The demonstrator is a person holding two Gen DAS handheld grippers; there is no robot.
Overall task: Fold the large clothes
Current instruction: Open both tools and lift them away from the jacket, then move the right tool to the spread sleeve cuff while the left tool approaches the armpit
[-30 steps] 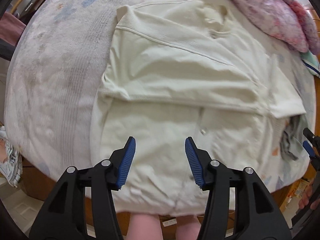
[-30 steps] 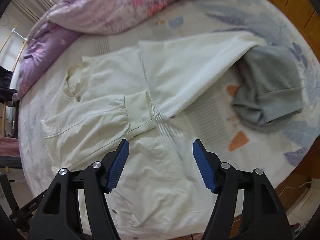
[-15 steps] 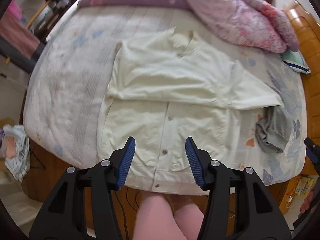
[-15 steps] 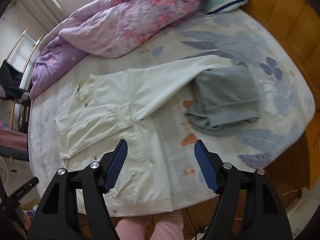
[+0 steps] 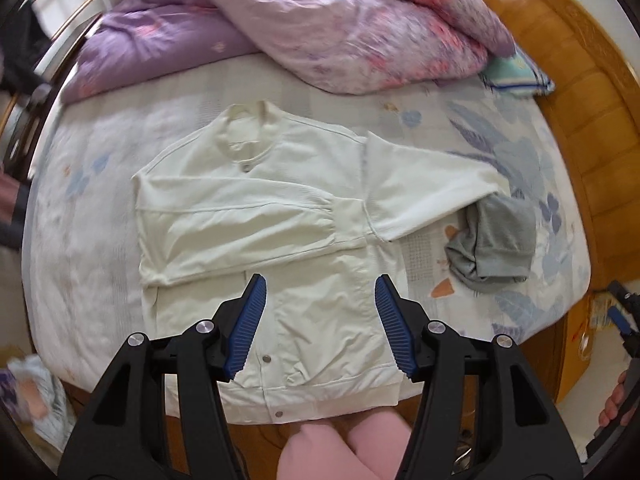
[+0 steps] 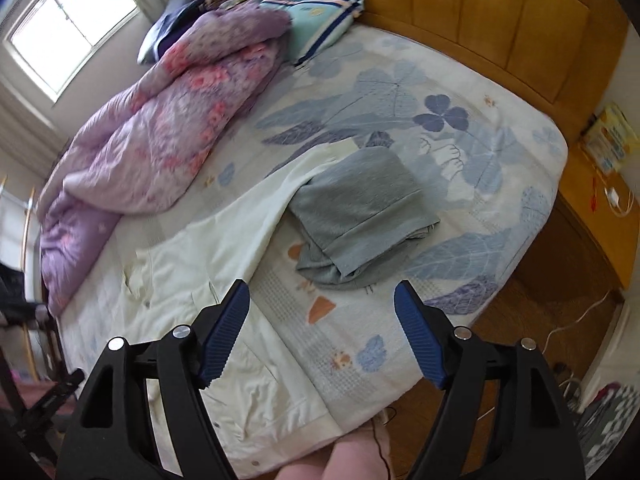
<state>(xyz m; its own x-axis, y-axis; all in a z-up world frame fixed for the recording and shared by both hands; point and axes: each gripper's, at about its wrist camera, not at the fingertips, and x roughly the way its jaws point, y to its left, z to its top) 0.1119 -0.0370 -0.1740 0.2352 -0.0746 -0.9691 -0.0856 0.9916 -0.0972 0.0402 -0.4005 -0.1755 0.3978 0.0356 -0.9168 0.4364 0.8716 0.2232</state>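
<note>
Bedding printed with pale blue leaves covers the bed [image 5: 500, 148], and the cream jacket [image 5: 256, 216] lies flat on it, hem at the near edge, collar at the far end. Both grippers hang above it with nothing between their fingers: the left gripper [image 5: 319, 322] stands parted over the jacket's lower front, and the right gripper [image 6: 322, 334] is opening wider over the bare sheet just right of the hem.

One sleeve is already laid across the chest; the other runs out to the right, its cuff touching the grey folded garment [image 5: 496, 248]. The step in hand looks to be that second sleeve — best pinched near the cuff and drawn left across the body, lifted clear of the grey piece so it does not drag along.

Only the left view shows the whole jacket and its crossed sleeve. Only the right view shows the grey garment overlapping the sleeve end — plus the headboard [image 6: 480, 20] and the purple quilt [image 6: 160, 128] beyond.
</note>
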